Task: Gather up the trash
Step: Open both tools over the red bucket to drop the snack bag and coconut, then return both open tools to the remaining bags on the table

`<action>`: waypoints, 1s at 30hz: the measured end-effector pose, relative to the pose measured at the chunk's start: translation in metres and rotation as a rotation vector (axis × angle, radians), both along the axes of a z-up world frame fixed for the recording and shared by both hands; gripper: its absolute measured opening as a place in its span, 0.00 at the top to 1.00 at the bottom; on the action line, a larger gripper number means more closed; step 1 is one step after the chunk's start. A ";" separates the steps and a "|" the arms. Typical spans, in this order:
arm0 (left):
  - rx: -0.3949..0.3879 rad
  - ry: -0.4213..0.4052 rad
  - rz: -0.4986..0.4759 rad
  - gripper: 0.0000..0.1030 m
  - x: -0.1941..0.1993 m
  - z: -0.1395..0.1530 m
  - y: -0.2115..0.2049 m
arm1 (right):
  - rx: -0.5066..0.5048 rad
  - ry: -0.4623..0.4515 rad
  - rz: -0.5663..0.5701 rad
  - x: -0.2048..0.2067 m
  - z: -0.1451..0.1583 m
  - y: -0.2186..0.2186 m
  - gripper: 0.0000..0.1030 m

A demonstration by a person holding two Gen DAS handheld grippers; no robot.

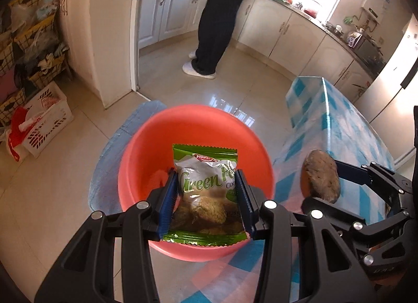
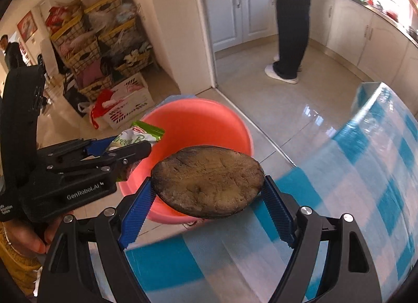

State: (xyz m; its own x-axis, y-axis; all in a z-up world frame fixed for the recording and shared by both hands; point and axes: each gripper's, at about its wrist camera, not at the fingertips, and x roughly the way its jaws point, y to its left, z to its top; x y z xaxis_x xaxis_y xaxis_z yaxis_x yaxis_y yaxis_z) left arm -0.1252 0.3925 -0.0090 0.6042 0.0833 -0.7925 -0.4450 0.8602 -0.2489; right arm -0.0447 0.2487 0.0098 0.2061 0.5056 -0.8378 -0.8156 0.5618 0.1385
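Note:
My left gripper [image 1: 206, 193] is shut on a green cookie packet [image 1: 206, 185] and holds it over the open red basin [image 1: 146, 146] on the floor. The packet also shows in the right wrist view [image 2: 138, 138], with the left gripper [image 2: 122, 151] beside the basin [image 2: 198, 122]. My right gripper [image 2: 209, 190] is shut on a flat brown spoiled slice [image 2: 209, 180], held at the table edge next to the basin. The slice [image 1: 321, 175] also shows at the right of the left wrist view, in the right gripper [image 1: 329, 180].
A table with a blue checked cloth [image 1: 339, 130] [image 2: 365, 172] stands to the right of the basin. A blue mat [image 1: 115, 151] lies under the basin. A person [image 1: 219, 15] stands in the kitchen beyond. Stacked baskets [image 2: 104, 49] and a white crate [image 1: 47, 117] stand at the left.

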 end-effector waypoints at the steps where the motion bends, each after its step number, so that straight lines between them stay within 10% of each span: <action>1: -0.005 0.006 0.004 0.56 0.001 -0.003 0.003 | -0.005 0.000 0.008 0.000 -0.002 0.004 0.21; 14: -0.041 0.079 0.030 0.54 0.017 -0.037 0.015 | -0.053 0.030 0.025 0.011 -0.021 0.035 0.17; 22: -0.030 0.050 0.054 0.24 0.010 -0.030 0.011 | 0.015 0.046 -0.043 0.017 -0.011 0.014 0.15; 30: -0.011 0.059 0.015 0.19 0.008 -0.023 -0.007 | 0.100 0.043 -0.128 0.011 0.011 -0.025 0.13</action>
